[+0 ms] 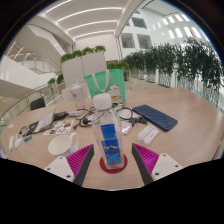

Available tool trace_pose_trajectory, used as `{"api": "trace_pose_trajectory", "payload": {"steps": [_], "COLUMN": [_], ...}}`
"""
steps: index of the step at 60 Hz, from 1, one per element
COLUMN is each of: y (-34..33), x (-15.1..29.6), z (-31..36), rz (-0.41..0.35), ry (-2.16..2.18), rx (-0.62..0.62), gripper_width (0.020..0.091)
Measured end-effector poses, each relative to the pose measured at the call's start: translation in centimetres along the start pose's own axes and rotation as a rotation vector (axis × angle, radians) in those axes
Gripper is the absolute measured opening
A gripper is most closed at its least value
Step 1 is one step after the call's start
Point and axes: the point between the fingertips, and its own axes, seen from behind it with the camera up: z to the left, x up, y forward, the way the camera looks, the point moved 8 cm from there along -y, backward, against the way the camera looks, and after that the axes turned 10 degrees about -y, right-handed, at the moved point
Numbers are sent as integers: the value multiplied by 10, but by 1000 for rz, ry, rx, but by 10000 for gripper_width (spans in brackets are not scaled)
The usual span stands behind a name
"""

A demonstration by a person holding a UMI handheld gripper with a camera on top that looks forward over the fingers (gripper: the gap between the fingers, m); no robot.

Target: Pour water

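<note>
A clear plastic water bottle (pixel 109 143) with a blue label stands upright on a round red coaster (pixel 112 165) on the pale wooden table (pixel 185 140). My gripper (pixel 112 158) is open, and the bottle stands between its two fingers with a gap at each side. The magenta pads (pixel 80 157) flank the bottle's lower part. A white cup (pixel 103 101) stands beyond the bottle, farther along the table.
A dark keyboard (pixel 154 116) lies to the right beyond the fingers. A white bowl (pixel 62 145) sits left of the left finger. Cables, small items and papers clutter the far left of the table. Planters and a bright atrium lie behind.
</note>
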Motion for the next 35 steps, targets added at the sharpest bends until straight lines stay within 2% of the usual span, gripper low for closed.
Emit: {"api": "trace_pose_trajectory", "payload": {"steps": [20, 35], "y": [-213, -323], "x": [9, 14], "z": [62, 123], "rz": [-12, 1], "ry": [-66, -168], "rx": [-83, -53], "gripper_width": [829, 822]}}
